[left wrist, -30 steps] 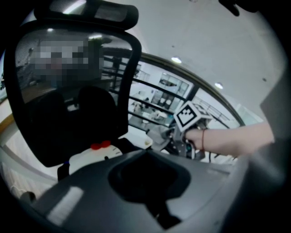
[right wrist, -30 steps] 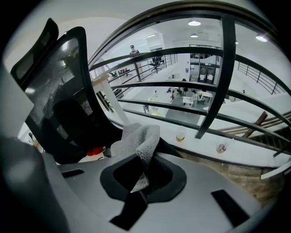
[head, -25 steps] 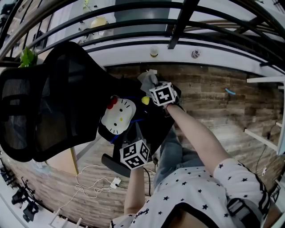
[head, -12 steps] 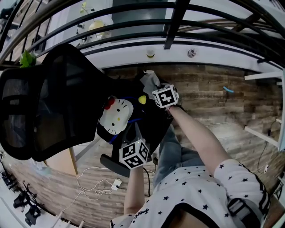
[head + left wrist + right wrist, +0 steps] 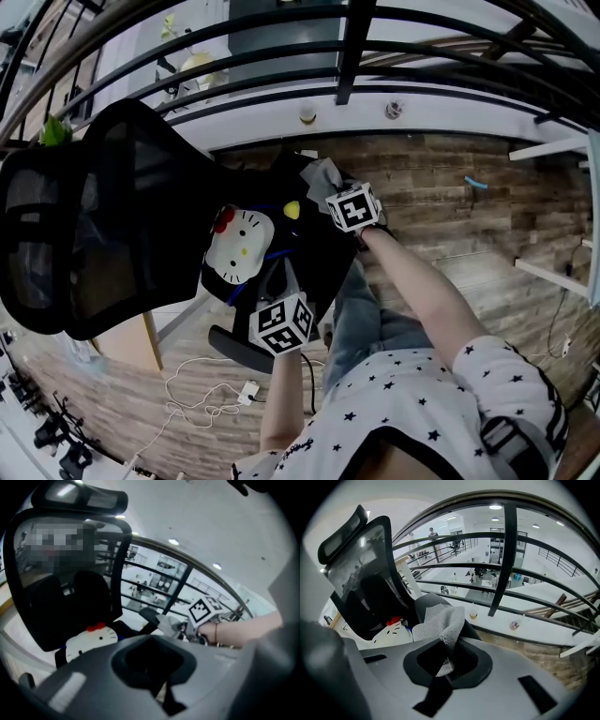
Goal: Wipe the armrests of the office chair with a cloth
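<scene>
The office chair has a black mesh back (image 5: 103, 225) and a white cat-face cushion (image 5: 239, 246) on its seat. My right gripper (image 5: 335, 190) is shut on a grey cloth (image 5: 321, 173), which lies bunched on the far armrest (image 5: 292, 171). In the right gripper view the cloth (image 5: 440, 620) rises from between the jaws of the right gripper (image 5: 447, 656) and drapes over that armrest (image 5: 433, 601). My left gripper (image 5: 281, 298) hovers over the near armrest (image 5: 234, 345), looks shut and holds nothing. From the left gripper (image 5: 150, 663) I see the cloth (image 5: 166, 623) across the seat.
A black railing (image 5: 342, 56) and a white ledge with two small cups (image 5: 307, 114) run behind the chair. The floor is wood planks (image 5: 450, 197). A white cable with a plug (image 5: 246, 389) lies by the chair base. White shelf edges (image 5: 553, 281) stand at the right.
My right gripper and the cloth have slid a little to the right along the far armrest. The left gripper has stayed where it was.
</scene>
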A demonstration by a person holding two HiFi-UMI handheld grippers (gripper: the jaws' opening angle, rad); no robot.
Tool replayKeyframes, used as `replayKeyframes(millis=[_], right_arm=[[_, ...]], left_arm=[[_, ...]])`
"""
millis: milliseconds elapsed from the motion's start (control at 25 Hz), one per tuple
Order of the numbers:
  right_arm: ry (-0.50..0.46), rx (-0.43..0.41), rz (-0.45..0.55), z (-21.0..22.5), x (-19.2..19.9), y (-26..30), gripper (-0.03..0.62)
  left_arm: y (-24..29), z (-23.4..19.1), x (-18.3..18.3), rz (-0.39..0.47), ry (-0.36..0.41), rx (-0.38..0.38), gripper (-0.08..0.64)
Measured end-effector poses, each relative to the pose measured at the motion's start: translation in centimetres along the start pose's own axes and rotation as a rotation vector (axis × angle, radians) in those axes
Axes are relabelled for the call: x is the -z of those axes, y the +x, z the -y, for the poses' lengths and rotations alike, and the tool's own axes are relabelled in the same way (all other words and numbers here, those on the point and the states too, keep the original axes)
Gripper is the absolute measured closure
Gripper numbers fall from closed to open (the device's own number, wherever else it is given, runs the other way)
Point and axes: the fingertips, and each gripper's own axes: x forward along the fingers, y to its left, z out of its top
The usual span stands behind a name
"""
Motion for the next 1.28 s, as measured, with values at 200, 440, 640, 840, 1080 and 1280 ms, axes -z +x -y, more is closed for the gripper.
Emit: replayKeyframes(millis=[200,440,640,840,1080,1280], right_arm=[[0.011,0.013,-0.01,1.0,1.4,-0.5,0.558],[0.008,0.028,0.001,2.1,2.8,-1.2,0.558],[0.006,0.037,-0.015,2.6,4.3,-1.9,0.559],[0.034,0.047,-0.009,3.7,5.5,-2.5,0.56],[0.071,0.047,-0.012,4.3,5.8,-3.2,0.56],[0.057,0.041,0.007,4.1,5.6,-3.7,0.56]], left_arm=[[0.0,0.5,0.8,-0.01,0.011,0.01,0.554],[-0.2,1.6,1.7,-0.014,0.025,0.029,0.554],[-0.7,2.4,2.7,-0.017,0.033,0.038,0.554],[-1.2,3.1,4.0,-0.021,0.04,0.04,0.554],[-1.7,3.9,4.3,-0.023,0.045,0.049,0.554],[-1.8,4.2,4.0,-0.009,0.052,0.05,0.554]])
